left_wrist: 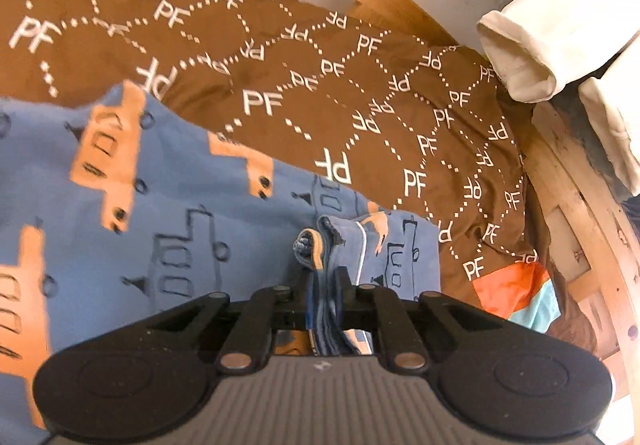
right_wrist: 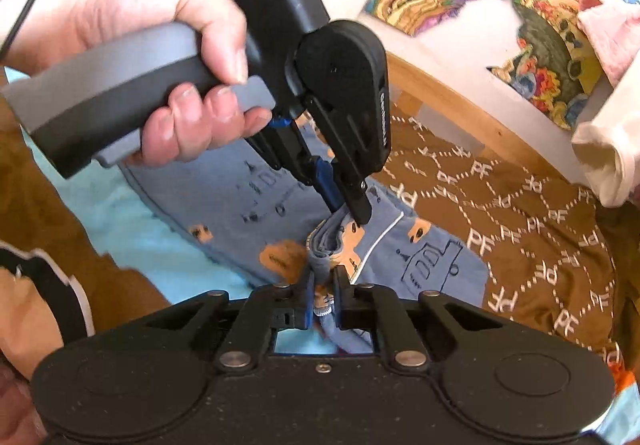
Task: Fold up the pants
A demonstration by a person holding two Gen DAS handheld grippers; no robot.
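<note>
The pants are blue with orange and outlined truck prints. They lie on a brown blanket printed with white "PF" letters. My left gripper is shut on a bunched edge of the pants. In the right wrist view the pants spread over the blanket, and my right gripper is shut on a gathered fold of them. The left gripper shows there too, held in a hand, pinching the same bunch just beyond my right fingertips.
A wooden bed frame curves along the right. Rolled white cloth hangs over it at the upper right. A colourful patterned sheet lies behind the bed. A light blue and orange cloth sits by the pants.
</note>
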